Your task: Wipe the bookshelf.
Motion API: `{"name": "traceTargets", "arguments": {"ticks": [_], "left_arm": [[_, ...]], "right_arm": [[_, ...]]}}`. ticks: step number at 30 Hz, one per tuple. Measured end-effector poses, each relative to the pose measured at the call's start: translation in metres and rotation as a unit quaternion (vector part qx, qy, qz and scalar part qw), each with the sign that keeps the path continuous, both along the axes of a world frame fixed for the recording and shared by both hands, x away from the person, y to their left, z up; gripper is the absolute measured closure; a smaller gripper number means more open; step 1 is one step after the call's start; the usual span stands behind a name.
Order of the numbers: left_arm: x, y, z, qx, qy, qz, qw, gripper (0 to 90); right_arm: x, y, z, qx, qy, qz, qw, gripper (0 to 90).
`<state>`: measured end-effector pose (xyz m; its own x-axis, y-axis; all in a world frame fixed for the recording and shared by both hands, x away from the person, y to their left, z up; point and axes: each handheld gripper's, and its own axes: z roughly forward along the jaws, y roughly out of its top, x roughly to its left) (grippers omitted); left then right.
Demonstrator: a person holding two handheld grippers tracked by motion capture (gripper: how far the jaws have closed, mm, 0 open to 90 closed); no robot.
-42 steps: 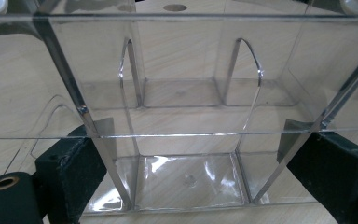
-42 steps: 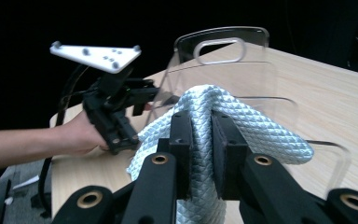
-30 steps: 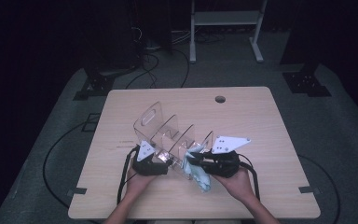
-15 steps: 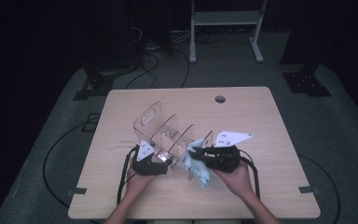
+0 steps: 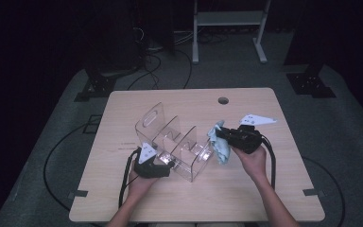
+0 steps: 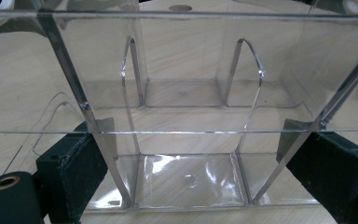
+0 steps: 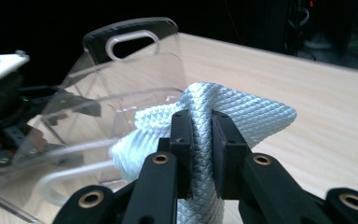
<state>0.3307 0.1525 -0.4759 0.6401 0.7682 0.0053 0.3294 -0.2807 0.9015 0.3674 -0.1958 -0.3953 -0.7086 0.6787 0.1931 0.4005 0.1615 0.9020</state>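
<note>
Nearest the counter's (image 5: 123,198) front edge, the left hand-held gripper (image 5: 152,166) has its jaws spread wide around the near end of the clear acrylic organizer (image 5: 172,142); in the left gripper view the black pads (image 6: 72,172) stand against the organizer's outer walls, so it seems to be bracing the organizer in place. The organizer lies on its side around the middle of the counter, its dividers and slotted handle end pointing toward the far left corner.

Just right of it, the right hand-held gripper (image 5: 223,134) is clamped almost fully together on a pale blue cloth (image 5: 219,144); the right gripper view shows the textured fabric pinched between the pads (image 7: 182,140), bunched above them and hanging below. The cloth is off the counter, right beside the organizer's right-hand wall.

The step looks like wiping the acrylic. To do it well, keep the left grip steady so the light organizer does not slide, lead with the loose bunched fabric rather than the hard jaws, and press gently, since thin walls flex and scratch.

Farther back, a round cable hole (image 5: 223,100) sits near the far edge.
</note>
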Motion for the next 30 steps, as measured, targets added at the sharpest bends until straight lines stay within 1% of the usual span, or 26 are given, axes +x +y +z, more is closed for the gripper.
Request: {"name": "traceTargets", "arguments": {"ticks": [3,4,5,9,11,13,15,16,17,18,19,20,21,22,23,25,27,29,30], "left_arm": [[0.0,0.0,0.0,0.001,-0.001,0.0,1.0,8.1],[0.0,0.0,0.0,0.001,-0.001,0.0,1.0,8.0],[0.0,0.0,0.0,0.001,-0.001,0.0,1.0,8.1],[0.0,0.0,0.0,0.001,0.0,-0.001,1.0,8.1],[0.0,0.0,0.0,0.002,0.0,-0.001,1.0,8.1],[0.0,0.0,0.0,0.001,0.0,-0.002,1.0,8.1],[0.0,0.0,0.0,0.001,0.0,-0.002,1.0,8.1],[0.0,0.0,0.0,0.001,0.0,-0.002,1.0,8.1],[0.0,0.0,0.0,0.001,0.0,-0.002,1.0,8.1],[0.0,0.0,0.0,0.001,0.0,-0.002,1.0,8.1],[0.0,0.0,0.0,0.001,0.001,-0.002,1.0,8.1],[0.0,0.0,0.0,0.001,0.001,-0.002,1.0,8.1],[-0.001,0.0,0.0,0.001,0.001,-0.002,1.0,8.1],[-0.001,0.0,0.0,0.001,0.001,-0.002,1.0,8.1],[0.0,0.0,0.0,0.001,0.001,-0.002,1.0,8.2],[0.0,0.0,0.0,0.001,0.001,-0.002,1.0,8.2],[0.0,-0.001,0.0,0.001,0.001,0.0,1.0,8.2],[0.0,-0.002,0.0,0.0,0.0,0.001,1.0,8.1],[0.0,-0.002,0.0,0.0,0.0,0.001,1.0,8.1]], "right_arm": [[0.006,-0.006,-0.011,0.003,0.024,-0.007,0.9997,79.7],[0.006,-0.006,-0.011,0.003,0.024,-0.007,0.9997,79.7],[0.007,-0.008,-0.02,0.007,0.032,-0.007,0.9994,79.6],[0.01,-0.009,-0.031,0.013,0.046,-0.008,0.9988,79.7],[0.011,-0.008,-0.039,-0.006,0.061,-0.008,0.9981,79.6],[0.012,-0.007,-0.052,-0.007,0.074,-0.008,0.9972,79.6],[0.012,-0.008,-0.065,-0.001,0.088,-0.011,0.9961,79.6],[0.012,-0.008,-0.071,-0.003,0.092,-0.011,0.9957,79.6],[0.012,-0.007,-0.077,-0.008,0.102,-0.012,0.9947,79.6],[0.012,-0.007,-0.077,-0.008,0.102,-0.012,0.9947,79.6],[0.012,-0.007,-0.087,-0.014,0.114,-0.013,0.9934,79.6],[0.012,-0.007,-0.087,-0.014,0.114,-0.013,0.9934,79.6],[0.013,-0.007,-0.095,-0.022,0.129,-0.013,0.9914,79.6],[0.013,-0.007,-0.095,-0.022,0.129,-0.013,0.9914,79.6],[0.014,-0.007,-0.095,-0.017,0.137,-0.013,0.9904,79.7],[0.013,-0.009,-0.089,-0.02,0.124,-0.013,0.992,79.7],[0.011,-0.012,-0.082,-0.007,0.11,-0.012,0.9938,79.7],[0.01,-0.013,-0.079,-0.008,0.107,-0.01,0.9942,79.7],[0.009,-0.012,-0.08,-0.014,0.109,-0.009,0.9939,79.7]]}}
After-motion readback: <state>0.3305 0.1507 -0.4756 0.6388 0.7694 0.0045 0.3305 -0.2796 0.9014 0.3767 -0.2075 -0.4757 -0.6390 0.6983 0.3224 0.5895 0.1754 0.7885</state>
